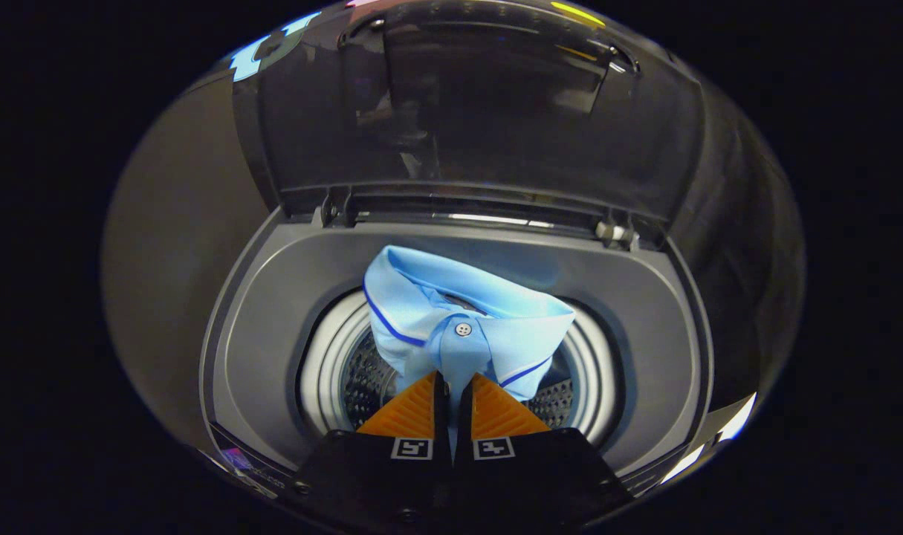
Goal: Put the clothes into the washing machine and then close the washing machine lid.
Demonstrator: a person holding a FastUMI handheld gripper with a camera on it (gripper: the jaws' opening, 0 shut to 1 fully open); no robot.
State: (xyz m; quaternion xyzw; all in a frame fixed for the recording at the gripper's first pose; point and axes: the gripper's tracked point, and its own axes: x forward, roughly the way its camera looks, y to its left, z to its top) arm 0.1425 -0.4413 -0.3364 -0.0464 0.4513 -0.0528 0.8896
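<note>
A light blue shirt (451,305) with a dark blue collar stripe and a white button hangs over the round drum opening (332,371) of the top-loading washing machine (273,312). My gripper (452,383) is shut on the shirt's placket, and the cloth is pinched between the two orange fingers (410,412). The shirt's lower part is hidden behind the fingers. The dark, see-through lid (481,111) stands upright behind the opening, hinged at the back.
The grey top deck of the machine rings the drum on every side. A control strip (250,468) runs along the machine's front edge, just left of the fingers. Lid hinges (615,232) sit at the back corners.
</note>
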